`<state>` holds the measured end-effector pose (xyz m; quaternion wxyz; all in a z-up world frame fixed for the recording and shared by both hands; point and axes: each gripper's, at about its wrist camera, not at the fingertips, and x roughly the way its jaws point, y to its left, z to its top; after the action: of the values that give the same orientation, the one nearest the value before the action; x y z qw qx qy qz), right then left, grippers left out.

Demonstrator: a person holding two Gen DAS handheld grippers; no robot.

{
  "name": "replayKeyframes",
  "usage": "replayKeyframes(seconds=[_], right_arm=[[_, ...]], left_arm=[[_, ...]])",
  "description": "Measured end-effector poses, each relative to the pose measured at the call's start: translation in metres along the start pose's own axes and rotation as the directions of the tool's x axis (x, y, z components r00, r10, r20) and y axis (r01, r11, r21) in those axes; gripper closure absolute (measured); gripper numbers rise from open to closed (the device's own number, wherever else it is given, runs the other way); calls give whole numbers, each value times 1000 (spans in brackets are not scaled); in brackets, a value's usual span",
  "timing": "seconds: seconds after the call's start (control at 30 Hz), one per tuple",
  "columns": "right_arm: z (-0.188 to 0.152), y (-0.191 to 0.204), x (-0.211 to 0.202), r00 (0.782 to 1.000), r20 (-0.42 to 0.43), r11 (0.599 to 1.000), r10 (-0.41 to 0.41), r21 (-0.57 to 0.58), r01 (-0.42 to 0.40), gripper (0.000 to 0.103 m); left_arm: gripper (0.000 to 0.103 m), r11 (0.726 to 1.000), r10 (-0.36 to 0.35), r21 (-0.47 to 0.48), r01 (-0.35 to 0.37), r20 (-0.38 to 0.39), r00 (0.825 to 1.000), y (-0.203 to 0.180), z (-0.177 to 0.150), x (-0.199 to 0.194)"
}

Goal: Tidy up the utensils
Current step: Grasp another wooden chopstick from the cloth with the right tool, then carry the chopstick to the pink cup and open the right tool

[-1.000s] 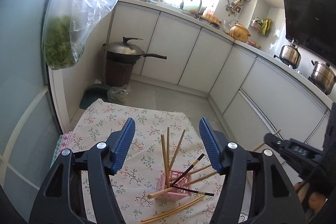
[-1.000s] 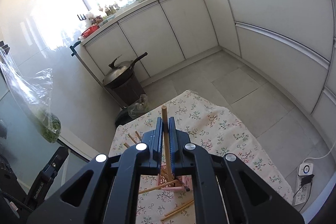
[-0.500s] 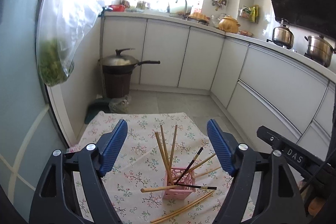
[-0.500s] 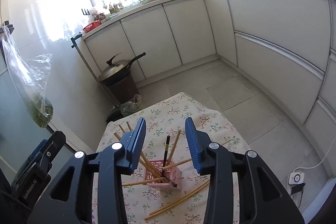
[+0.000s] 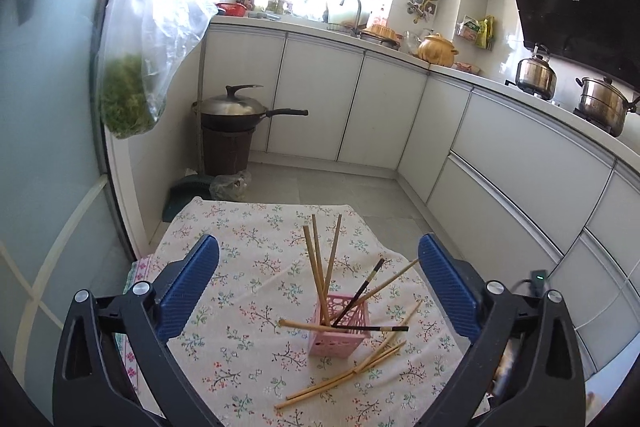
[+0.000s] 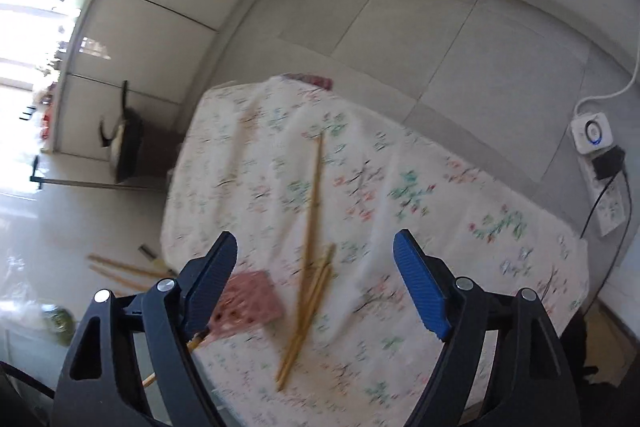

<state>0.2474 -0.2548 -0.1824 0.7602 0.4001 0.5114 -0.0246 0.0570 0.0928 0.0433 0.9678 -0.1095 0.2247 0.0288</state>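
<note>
Chopstick you were gripping a second ago is now in the pink holder (image 5: 338,333), and your right gripper (image 6: 316,287) has swung down over the loose chopsticks (image 6: 310,279) lying on the floral bench cloth (image 6: 440,195) just beside the holder, jaws wide apart; left gripper (image 5: 318,285) hovers behind, also spread and empty. Risk: the loose sticks overlap, so closing could catch several or skid them off the bench. One dark stick (image 5: 372,328) lies across the holder's rim; bump it and it drops.
</note>
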Motion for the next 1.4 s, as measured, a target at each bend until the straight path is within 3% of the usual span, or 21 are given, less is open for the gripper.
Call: replayKeyframes(seconds=[0.2, 0.33, 0.43, 0.47, 0.53, 0.63, 0.77, 1.0, 1.2, 1.4], right_arm=[[26, 35, 61, 988, 32, 982, -149, -115, 151, 24], [32, 51, 109, 954, 36, 935, -296, -195, 297, 27], [31, 59, 141, 919, 36, 882, -393, -270, 387, 58], [28, 65, 142, 908, 91, 857, -409, -304, 417, 93], [25, 69, 147, 914, 94, 852, -396, -335, 403, 94], [32, 57, 134, 957, 79, 926, -278, -241, 289, 97], [28, 54, 87, 976, 142, 951, -163, -241, 193, 98], [-12, 75, -29, 968, 252, 916, 2, -388, 99, 98], [-45, 91, -99, 956, 288, 875, 55, -475, 92, 98], [-51, 126, -160, 941, 323, 860, 104, -505, 78, 98]], left_arm=[[7, 998, 11, 62, -11, -10, 1000, -9, -9, 2], [7, 997, 20, 69, -20, -7, 1000, -7, -11, 5], [7, 998, 30, 58, -28, -20, 999, -3, -12, 10], [7, 998, 32, 51, -31, -28, 999, -2, -12, 13], [7, 999, 31, 38, -30, -46, 998, 1, -13, 18], [7, 999, 33, 37, -31, -58, 998, 2, -14, 20], [7, 999, 34, 24, -33, -47, 998, 7, -13, 16], [7, 999, 45, -15, -46, -29, 999, 19, -8, 7], [7, 997, 54, -53, -55, -12, 998, 28, -5, 1], [7, 995, 53, -80, -54, -19, 998, 35, -3, 2]])
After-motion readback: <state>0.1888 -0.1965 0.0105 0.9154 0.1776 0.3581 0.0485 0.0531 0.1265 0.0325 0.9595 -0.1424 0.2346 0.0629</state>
